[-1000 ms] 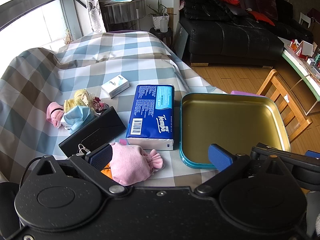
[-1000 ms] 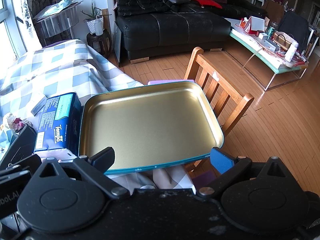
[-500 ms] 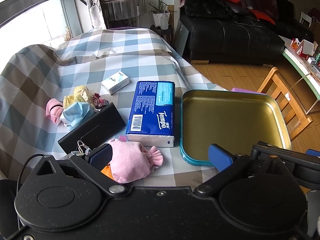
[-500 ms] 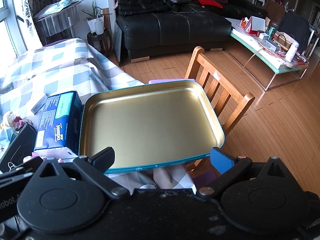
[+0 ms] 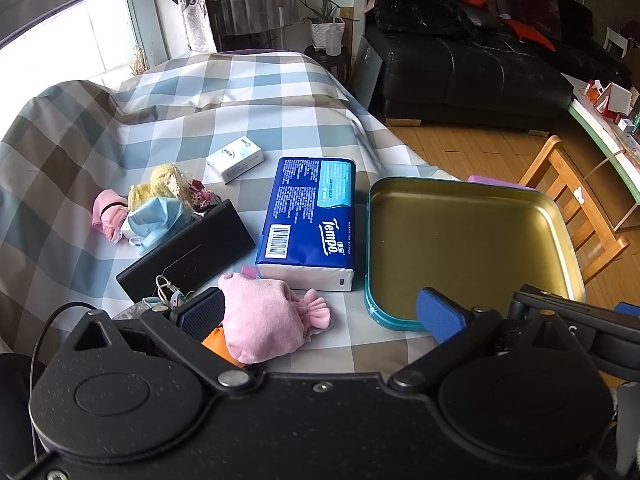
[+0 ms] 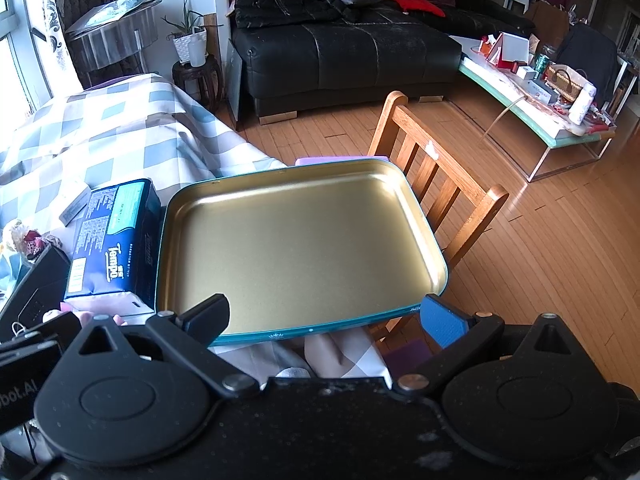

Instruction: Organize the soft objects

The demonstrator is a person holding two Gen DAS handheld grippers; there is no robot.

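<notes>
My left gripper [image 5: 320, 316] is open low over the checked tablecloth. A pink soft pouch [image 5: 260, 324] lies between its fingers, against the left pad [image 5: 202, 314], with something orange under it. Further left sits a pile of soft items: a pink piece [image 5: 108, 212], a blue face mask [image 5: 156, 220] and a yellow lacy one [image 5: 162, 178]. An empty gold tin tray [image 5: 468, 240] with a teal rim lies on the right. My right gripper [image 6: 328, 318] is open at the near rim of the tray [image 6: 296, 248], holding nothing.
A blue Tempo tissue pack [image 5: 312, 216] lies between the pouch and the tray. A black case [image 5: 188, 252] and a small white box [image 5: 235, 158] lie to the left. A wooden chair [image 6: 440, 184] stands beyond the table's right edge. The tray overhangs that edge.
The left wrist view has shifted slightly, with the table items sliding a little up and right in frame. Both grippers stay open and the right one has hardly moved.
</notes>
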